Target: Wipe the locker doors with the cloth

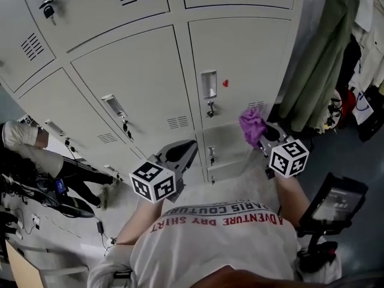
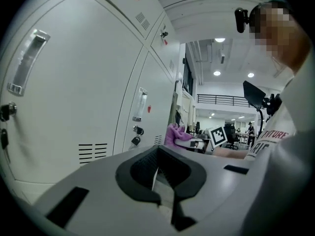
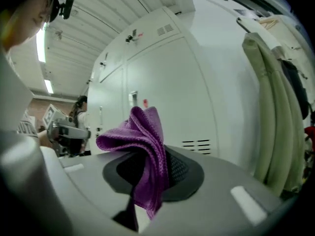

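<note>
My right gripper (image 1: 259, 132) carries the crumpled purple microfibre cloth (image 1: 252, 125) up by the pale grey metal locker doors (image 1: 135, 80), and my left gripper (image 1: 182, 153) has nothing in it.

In the right gripper view, the right gripper's (image 3: 147, 173) jaws are closed on the cloth (image 3: 142, 136). The cloth is pinched between the dark pads, with most of it bunched above them and one tail hanging below. In the head view the cloth sits in front of the right-hand door, near its lower right corner and beside the vent slots (image 1: 256, 105). I cannot tell whether it touches the metal. My left gripper's (image 2: 160, 170) jaws are drawn together with only a thin slit between the pads and nothing held. It is lower and to the left of the cloth, pointing at the doors.
</note>
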Available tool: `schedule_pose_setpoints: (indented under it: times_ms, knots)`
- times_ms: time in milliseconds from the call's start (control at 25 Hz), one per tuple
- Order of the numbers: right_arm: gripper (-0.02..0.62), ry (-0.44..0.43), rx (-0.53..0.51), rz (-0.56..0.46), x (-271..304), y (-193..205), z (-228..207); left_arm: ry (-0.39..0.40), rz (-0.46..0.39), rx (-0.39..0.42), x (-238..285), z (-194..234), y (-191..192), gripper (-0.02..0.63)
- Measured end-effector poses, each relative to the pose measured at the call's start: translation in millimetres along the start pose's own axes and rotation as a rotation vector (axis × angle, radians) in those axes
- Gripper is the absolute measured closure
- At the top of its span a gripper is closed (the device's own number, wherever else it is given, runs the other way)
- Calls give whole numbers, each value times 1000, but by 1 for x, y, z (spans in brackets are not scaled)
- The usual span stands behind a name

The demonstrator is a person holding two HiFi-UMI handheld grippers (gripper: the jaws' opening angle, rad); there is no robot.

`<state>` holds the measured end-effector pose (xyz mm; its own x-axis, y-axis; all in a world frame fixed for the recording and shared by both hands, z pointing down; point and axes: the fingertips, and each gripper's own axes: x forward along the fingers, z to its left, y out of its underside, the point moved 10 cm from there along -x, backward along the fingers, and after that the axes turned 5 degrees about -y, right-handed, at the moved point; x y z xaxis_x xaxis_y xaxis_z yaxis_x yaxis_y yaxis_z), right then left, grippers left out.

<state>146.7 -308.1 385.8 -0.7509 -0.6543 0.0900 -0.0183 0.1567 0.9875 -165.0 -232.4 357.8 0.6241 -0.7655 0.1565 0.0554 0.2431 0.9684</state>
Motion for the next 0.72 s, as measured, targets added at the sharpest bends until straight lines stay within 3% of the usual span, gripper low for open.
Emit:
schedule_pose_setpoints:
  times_ms: [160, 320, 560, 720]
  knots:
    - [522, -208, -50, 33, 8, 5, 86, 11, -2, 15, -50, -11, 10, 604]
    - [523, -315, -23, 37, -1, 26, 191, -33, 5, 12, -145, -30, 35, 604]
    - [523, -357, 47, 28, -46, 69, 355, -95, 20, -13, -306, -60, 79, 604]
    - [523, -328, 53, 64, -87, 90, 431, -77, 8, -62, -368, -81, 105, 604]
